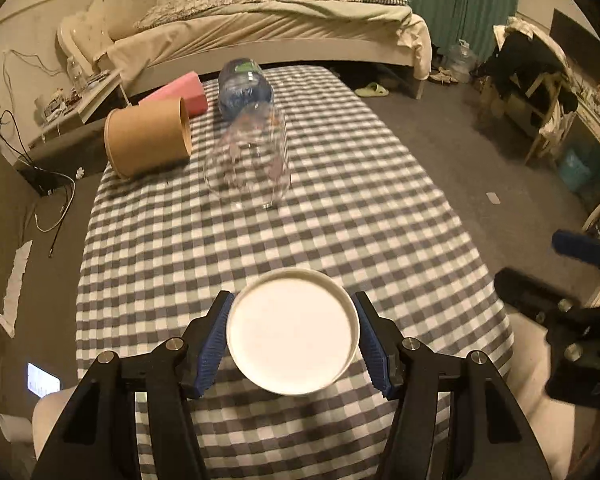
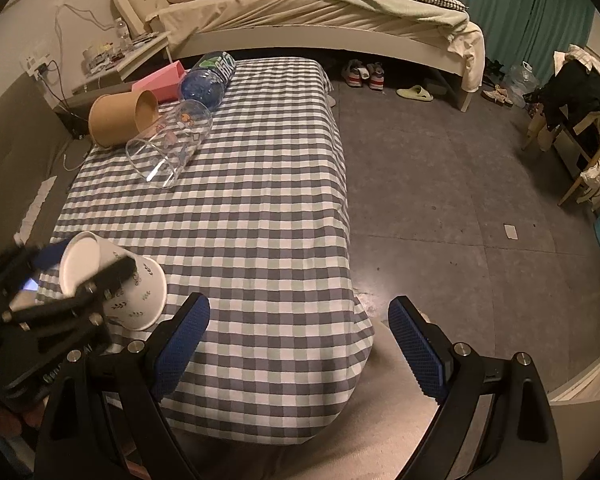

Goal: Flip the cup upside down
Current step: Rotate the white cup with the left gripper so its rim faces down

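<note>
My left gripper (image 1: 294,340) is shut on a white paper cup (image 1: 293,332) with a leaf print, held bottom up over the near end of the checked table (image 1: 340,232). In the left wrist view I see its flat white base between the blue pads (image 1: 214,344). In the right wrist view the cup (image 2: 140,292) is at the lower left, tilted, base up and rim down near the cloth, with the left gripper (image 2: 80,276) around it. My right gripper (image 2: 300,344) is open and empty past the table's near right corner.
A clear glass (image 1: 248,156) lies on its side mid-table. Behind it lie a brown paper tub (image 1: 148,140), a blue water bottle (image 1: 244,88) and a pink box (image 1: 180,94). A bed (image 1: 260,28) stands beyond; chairs (image 2: 572,136) and floor are to the right.
</note>
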The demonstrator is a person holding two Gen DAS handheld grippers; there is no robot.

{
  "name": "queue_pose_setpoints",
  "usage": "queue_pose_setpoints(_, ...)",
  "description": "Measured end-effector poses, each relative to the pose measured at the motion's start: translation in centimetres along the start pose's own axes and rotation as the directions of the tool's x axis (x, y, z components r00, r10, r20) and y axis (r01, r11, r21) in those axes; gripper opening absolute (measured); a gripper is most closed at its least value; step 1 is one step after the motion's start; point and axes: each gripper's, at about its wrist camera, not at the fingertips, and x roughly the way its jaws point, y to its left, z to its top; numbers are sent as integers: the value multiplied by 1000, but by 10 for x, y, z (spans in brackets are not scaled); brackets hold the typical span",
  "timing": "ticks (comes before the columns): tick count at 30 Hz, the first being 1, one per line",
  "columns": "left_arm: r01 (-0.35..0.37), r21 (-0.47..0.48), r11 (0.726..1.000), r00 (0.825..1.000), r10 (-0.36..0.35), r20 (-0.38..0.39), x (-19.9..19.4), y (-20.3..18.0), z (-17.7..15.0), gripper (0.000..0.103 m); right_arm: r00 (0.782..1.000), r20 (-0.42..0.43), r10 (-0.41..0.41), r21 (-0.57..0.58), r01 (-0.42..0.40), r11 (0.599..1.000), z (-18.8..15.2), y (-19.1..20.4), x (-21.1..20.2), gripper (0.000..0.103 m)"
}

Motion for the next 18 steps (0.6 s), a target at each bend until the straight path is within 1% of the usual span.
queue_pose_setpoints(2,-1,6,1000,1000,1,4,0,-1,-1,62,1000,2,0,-1,0,1000,-1,1,-2,91)
queue_pose_setpoints(6,11,-13,1000,1000,-11,14,-3,2,1,62,1000,5,-4,-2,4,1000,-2,1,-6,91)
queue_pose_setpoints(10,11,-13,1000,999,-10,38,-12,5,5,62,1000,13,-8,0,8,1000,-3,0,-11,91)
queue_pose_setpoints(15,22,-38,999,995,-19,99,-31,11,19,62,999,42,3,6,-3,1000,-1,0,-24,91)
queue_pose_setpoints(18,36,-62,997,988,-26,149,-49,18,27,62,996,87,15,9,-16,1000,0,1,-39,91)
